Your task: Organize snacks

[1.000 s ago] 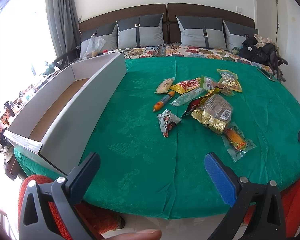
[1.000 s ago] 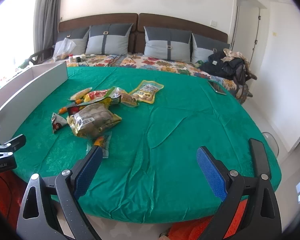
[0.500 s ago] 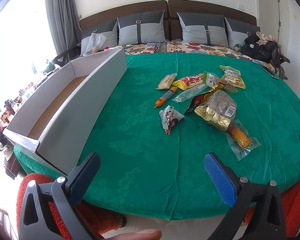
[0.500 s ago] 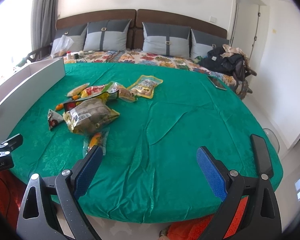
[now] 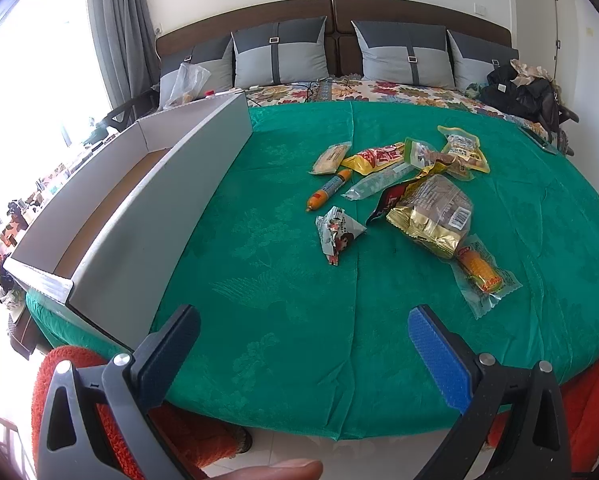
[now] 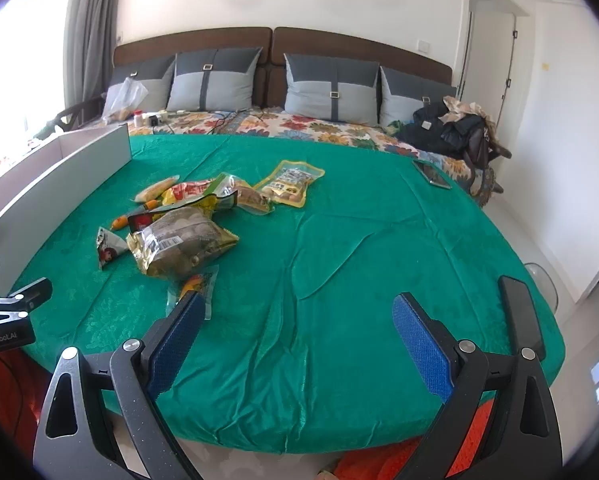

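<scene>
Several snack packets lie in a loose pile on the green tablecloth (image 5: pixel 283 288): a gold bag (image 5: pixel 431 216), a small triangular packet (image 5: pixel 337 232), an orange sausage stick (image 5: pixel 327 192), a corn packet (image 5: pixel 483 272) and a yellow pouch (image 5: pixel 463 148). A long white cardboard box (image 5: pixel 147 204) stands open at the left. My left gripper (image 5: pixel 303 332) is open and empty over the table's near edge. My right gripper (image 6: pixel 295 320) is open and empty; the gold bag (image 6: pixel 179 244) and the corn packet (image 6: pixel 191 284) lie just beyond its left finger.
A phone (image 6: pixel 431 174) lies at the cloth's far right edge. A bed with grey pillows (image 6: pixel 331 88) and dark clothes (image 6: pixel 451 128) stands behind the table. Orange chair cushions (image 5: pixel 59 364) sit below the near edge. The left gripper's body (image 6: pixel 7 320) shows at the right view's left edge.
Both grippers have moved slightly forward and tilted down toward the table, so the snacks sit lower and closer in both views. Both stay open. Nothing on the table has moved.
</scene>
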The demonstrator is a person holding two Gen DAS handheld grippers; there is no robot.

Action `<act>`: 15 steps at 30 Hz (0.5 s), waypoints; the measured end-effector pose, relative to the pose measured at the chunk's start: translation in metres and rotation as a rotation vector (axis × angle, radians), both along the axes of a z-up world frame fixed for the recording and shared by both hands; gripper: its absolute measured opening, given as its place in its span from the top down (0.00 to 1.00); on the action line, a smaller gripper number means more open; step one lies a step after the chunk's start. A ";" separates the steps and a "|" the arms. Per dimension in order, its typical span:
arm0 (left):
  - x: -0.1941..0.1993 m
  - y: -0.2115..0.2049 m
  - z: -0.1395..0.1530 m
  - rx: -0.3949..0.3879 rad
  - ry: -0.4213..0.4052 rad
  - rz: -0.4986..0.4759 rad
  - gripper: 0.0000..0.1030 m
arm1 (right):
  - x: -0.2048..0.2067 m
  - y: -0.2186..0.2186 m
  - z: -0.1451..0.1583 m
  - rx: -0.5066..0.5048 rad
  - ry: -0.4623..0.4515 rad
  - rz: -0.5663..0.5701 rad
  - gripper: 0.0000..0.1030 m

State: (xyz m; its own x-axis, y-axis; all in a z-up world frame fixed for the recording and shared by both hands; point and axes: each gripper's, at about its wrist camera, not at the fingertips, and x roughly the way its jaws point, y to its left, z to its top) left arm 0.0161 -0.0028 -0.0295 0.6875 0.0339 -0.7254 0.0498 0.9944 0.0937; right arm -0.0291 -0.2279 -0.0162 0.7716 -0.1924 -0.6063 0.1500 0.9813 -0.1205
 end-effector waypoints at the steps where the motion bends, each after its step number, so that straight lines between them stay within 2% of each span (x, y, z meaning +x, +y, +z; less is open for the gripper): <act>1: 0.000 0.000 0.000 -0.001 0.001 0.000 0.00 | 0.001 -0.001 0.001 0.000 0.002 -0.001 0.06; 11: 0.002 -0.003 -0.007 0.006 0.024 -0.004 0.00 | 0.009 -0.007 0.007 0.004 0.005 -0.006 0.06; 15: 0.006 -0.001 -0.012 -0.027 0.050 0.003 0.00 | 0.010 -0.006 0.007 0.003 0.006 -0.006 0.06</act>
